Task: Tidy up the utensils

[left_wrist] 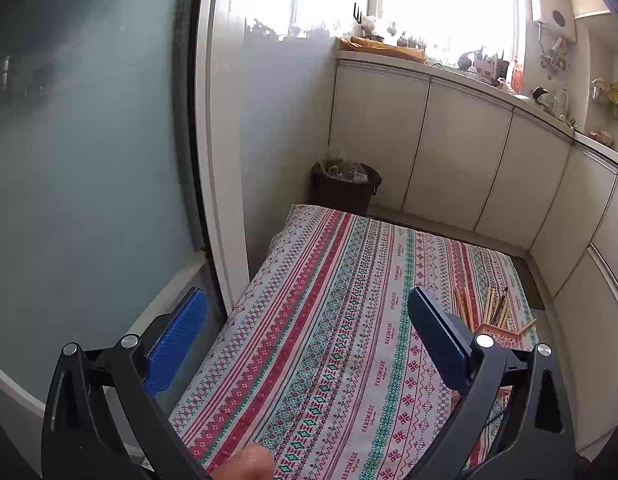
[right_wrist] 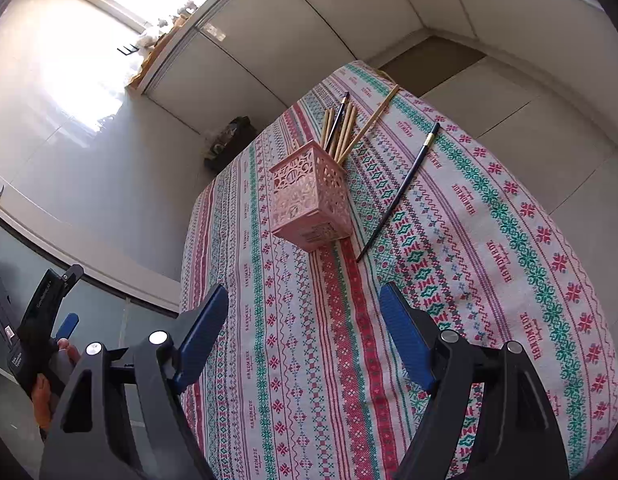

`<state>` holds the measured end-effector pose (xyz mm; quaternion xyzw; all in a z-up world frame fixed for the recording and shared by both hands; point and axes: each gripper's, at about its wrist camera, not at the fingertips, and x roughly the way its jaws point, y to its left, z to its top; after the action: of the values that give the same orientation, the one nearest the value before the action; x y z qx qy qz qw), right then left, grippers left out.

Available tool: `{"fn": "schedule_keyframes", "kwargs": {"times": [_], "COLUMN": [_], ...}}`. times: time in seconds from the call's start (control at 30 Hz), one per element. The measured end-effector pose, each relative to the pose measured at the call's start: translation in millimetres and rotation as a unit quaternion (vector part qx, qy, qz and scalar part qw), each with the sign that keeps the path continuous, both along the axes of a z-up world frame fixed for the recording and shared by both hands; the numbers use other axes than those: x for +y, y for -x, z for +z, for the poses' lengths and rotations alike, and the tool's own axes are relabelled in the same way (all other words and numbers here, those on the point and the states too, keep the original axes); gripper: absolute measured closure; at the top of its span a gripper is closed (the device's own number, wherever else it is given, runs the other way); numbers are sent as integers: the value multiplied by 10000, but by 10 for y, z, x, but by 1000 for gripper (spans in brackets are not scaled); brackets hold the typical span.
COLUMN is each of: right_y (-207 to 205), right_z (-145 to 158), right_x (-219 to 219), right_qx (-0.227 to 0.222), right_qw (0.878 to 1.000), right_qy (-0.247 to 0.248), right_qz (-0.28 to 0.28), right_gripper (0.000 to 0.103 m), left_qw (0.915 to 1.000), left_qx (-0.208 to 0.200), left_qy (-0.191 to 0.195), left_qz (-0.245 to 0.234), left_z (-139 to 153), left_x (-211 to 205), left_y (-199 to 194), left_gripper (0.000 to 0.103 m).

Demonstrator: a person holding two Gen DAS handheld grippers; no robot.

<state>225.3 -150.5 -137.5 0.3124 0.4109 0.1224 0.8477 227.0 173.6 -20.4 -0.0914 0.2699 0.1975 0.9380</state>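
The surface (right_wrist: 309, 360), under a striped patterned cloth, filled the space ahead of my right tongs (right_wrist: 305, 332), which were spread wide with nothing in them. The pink holder (right_wrist: 309, 196) stood straight ahead, already stuffed with wooden sticks (right_wrist: 345, 128). Just right of it lay the dark brush (right_wrist: 401, 188), loose and flat. I figured I should come in across its thin handle, pinch near the middle, then tip it upright. My left tongs (left_wrist: 309, 344) were wide too, the holder off to their right.
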Motion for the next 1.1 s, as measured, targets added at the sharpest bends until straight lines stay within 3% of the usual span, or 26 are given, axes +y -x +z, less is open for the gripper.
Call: {"fn": "schedule_keyframes", "kwargs": {"times": [0.4, 1.1], "right_y": [43, -17], "right_z": [8, 1], "right_x": [-272, -313], "right_qx": [-13, -73], "right_qw": [9993, 9976], "right_qy": [-109, -158], "right_qz": [-348, -674], "right_gripper": [25, 23], "left_qw": [9997, 9991], "left_qx": [121, 241], "left_qy": [-63, -104], "left_qz": [-208, -341], "left_z": [-86, -156], "left_x": [-245, -368], "left_y": [-123, -170], "left_gripper": [7, 7]}}
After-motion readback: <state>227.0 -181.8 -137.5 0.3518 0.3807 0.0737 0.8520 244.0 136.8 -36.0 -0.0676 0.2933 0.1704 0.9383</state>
